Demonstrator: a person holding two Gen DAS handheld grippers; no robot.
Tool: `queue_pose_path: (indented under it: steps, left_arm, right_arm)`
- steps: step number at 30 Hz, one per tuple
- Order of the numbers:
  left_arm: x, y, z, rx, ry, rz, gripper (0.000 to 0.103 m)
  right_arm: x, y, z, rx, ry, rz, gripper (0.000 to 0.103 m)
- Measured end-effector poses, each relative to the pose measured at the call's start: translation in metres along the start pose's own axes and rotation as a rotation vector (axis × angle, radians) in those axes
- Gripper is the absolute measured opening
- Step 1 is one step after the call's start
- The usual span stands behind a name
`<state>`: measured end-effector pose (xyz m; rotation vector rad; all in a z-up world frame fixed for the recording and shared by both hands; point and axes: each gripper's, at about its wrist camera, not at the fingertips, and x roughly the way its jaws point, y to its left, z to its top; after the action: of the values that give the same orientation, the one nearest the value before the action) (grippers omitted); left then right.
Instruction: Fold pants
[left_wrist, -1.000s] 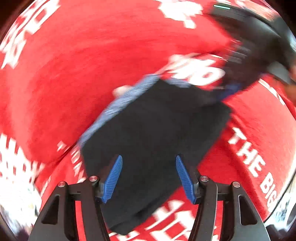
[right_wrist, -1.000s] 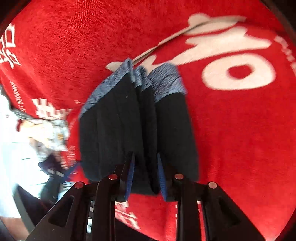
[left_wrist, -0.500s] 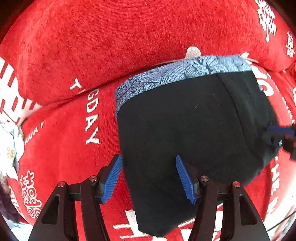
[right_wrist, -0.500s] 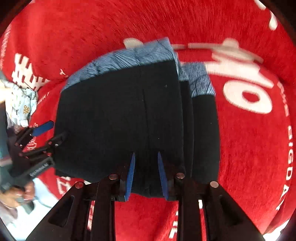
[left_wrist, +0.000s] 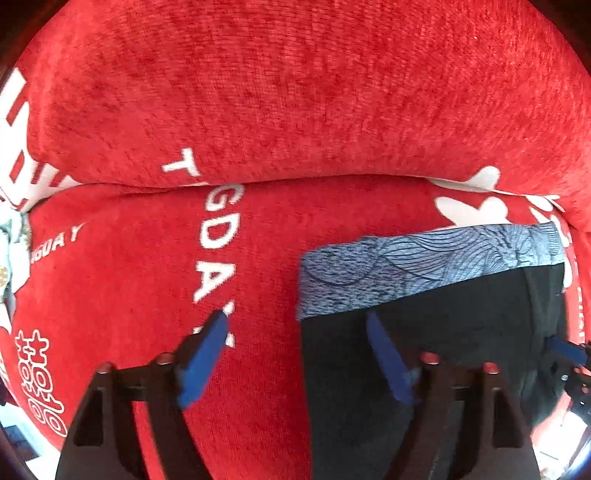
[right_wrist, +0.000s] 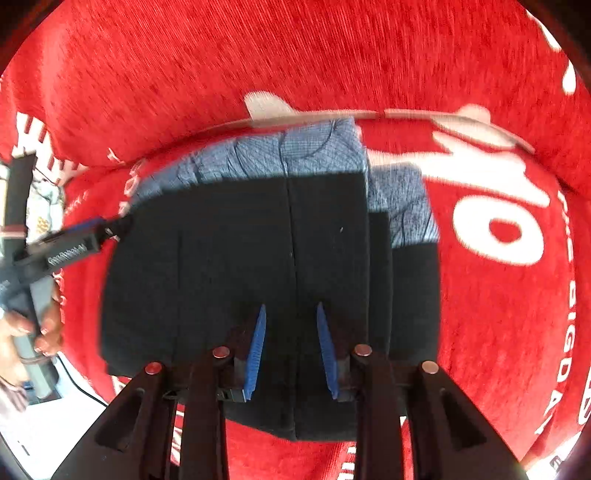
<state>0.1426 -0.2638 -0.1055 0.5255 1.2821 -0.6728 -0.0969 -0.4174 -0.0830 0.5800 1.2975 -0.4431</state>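
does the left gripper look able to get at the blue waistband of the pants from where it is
Probably yes: the left gripper, jaws just opened with nothing gripped, straddles the pants' left edge, and the waistband lies uncovered just ahead of its fingertips.

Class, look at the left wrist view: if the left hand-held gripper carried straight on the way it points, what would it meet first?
Probably the left edge of the folded black pants: the left hand-held gripper, jaws just opened with nothing clamped, straddles that edge, with the red printed blanket beneath. Depth is unclear.
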Motion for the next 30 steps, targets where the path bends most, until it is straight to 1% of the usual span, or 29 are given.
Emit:
queue_pose_path:
  steps: [2, 4, 6, 8, 10, 11, 12, 13, 14, 18, 23, 26, 30]
  left_arm:
    - [-0.003, 0.004, -0.002, -0.026, 0.013, -0.018, 0.08]
    - [-0.005, 0.004, -0.002, -0.023, 0.013, -0.002, 0.08]
    - [-0.008, 0.002, -0.006, -0.004, 0.012, 0.034, 0.081]
    - [-0.013, -0.003, -0.011, 0.008, 0.008, 0.049, 0.08]
    - [-0.016, -0.006, -0.014, 0.01, 0.008, 0.044, 0.081]
    - [-0.018, -0.006, -0.016, 0.007, 0.012, 0.034, 0.082]
    - [-0.019, -0.004, -0.016, 0.003, 0.018, 0.022, 0.088]
    - [-0.021, -0.005, -0.018, 0.0, 0.019, 0.023, 0.101]
    - [-0.022, -0.005, -0.019, -0.001, 0.016, 0.023, 0.103]
    - [-0.026, -0.009, -0.025, 0.019, 0.024, 0.022, 0.103]
    - [-0.024, -0.012, -0.032, 0.028, 0.034, 0.021, 0.103]
    - [-0.023, -0.014, -0.038, 0.032, 0.044, 0.018, 0.103]
    - [-0.026, -0.017, -0.044, 0.029, 0.063, -0.002, 0.103]
  right_arm:
    - [-0.004, -0.006, -0.003, 0.031, 0.003, 0.019, 0.032]
    - [-0.008, -0.012, -0.007, 0.057, 0.011, 0.035, 0.034]
    - [-0.014, -0.014, -0.011, 0.053, 0.012, 0.027, 0.04]
    - [-0.019, -0.011, -0.018, 0.044, 0.01, 0.014, 0.049]
    - [-0.022, -0.01, -0.024, 0.041, 0.009, 0.007, 0.051]
    - [-0.024, -0.009, -0.024, 0.041, 0.007, 0.004, 0.051]
    - [-0.026, -0.007, -0.024, 0.042, 0.003, 0.002, 0.051]
    - [-0.028, -0.007, -0.024, 0.048, 0.0, 0.004, 0.052]
    - [-0.03, -0.008, -0.025, 0.056, -0.004, 0.008, 0.052]
    - [-0.031, -0.005, -0.023, 0.069, -0.004, 0.018, 0.059]
    - [-0.04, 0.0, -0.023, 0.046, -0.01, 0.011, 0.073]
    - [-0.046, -0.004, -0.025, 0.044, -0.016, 0.006, 0.078]
    - [-0.052, -0.016, -0.031, 0.052, -0.025, -0.012, 0.079]
